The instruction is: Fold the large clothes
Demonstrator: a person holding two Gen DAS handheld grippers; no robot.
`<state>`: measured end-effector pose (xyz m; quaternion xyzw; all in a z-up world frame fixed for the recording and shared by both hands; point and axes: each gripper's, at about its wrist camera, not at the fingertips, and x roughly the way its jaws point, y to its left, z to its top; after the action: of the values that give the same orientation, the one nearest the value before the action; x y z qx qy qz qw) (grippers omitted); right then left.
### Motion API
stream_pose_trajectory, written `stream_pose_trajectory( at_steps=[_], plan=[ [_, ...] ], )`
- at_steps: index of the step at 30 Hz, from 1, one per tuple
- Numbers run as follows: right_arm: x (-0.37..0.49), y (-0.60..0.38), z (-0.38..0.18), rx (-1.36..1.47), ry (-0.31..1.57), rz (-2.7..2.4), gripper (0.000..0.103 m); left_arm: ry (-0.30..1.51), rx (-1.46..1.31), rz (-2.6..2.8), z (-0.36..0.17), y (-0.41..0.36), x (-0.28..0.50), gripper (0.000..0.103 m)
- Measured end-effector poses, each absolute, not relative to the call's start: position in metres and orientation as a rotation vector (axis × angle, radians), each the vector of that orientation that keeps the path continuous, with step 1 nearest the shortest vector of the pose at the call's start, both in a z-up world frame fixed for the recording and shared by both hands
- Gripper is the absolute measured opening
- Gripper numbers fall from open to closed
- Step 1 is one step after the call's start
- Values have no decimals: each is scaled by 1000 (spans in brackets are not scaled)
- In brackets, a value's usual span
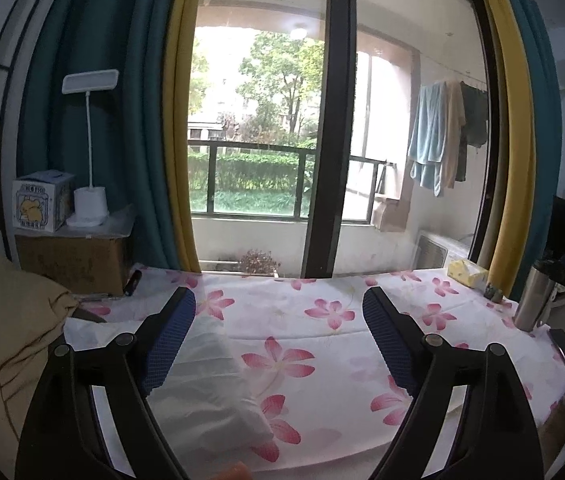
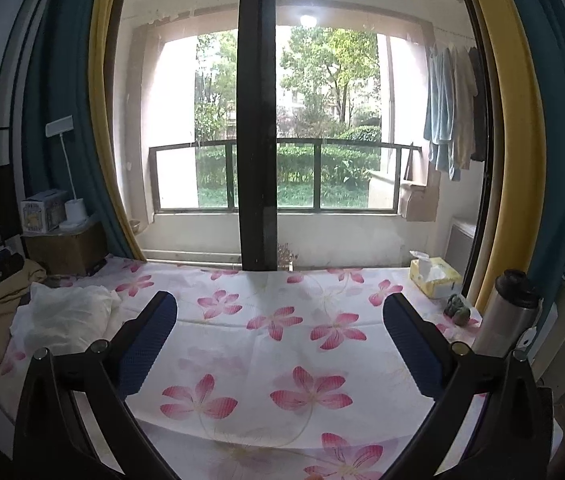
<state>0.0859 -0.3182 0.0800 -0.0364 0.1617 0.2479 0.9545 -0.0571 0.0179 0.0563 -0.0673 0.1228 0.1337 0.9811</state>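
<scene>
While both hand-held grippers [image 1: 278, 300] [image 2: 280, 304] gape empty, tissue box [image 2: 434, 276] apparently holding tissues, white garment [image 2: 70, 312] beside.

A garment [image 2: 70, 314] lies at the table's [image 2: 282, 344] left; tissue box [image 2: 434, 276] and flask [image 2: 508, 308] right.

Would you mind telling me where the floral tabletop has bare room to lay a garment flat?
The middle of the floral cloth is free, from the white garment on the left to the tissue box and steel flask on the right. The left end is crowded, with a tan fabric heap beside it.
</scene>
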Motion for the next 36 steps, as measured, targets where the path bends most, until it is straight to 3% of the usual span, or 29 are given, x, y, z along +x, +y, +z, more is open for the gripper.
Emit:
stream_pose_trajectory(
  at_steps=[36],
  plan=[
    [87,-318,74,-95,347,498,102,266,-83,256,51,7,-54,88]
  ],
)
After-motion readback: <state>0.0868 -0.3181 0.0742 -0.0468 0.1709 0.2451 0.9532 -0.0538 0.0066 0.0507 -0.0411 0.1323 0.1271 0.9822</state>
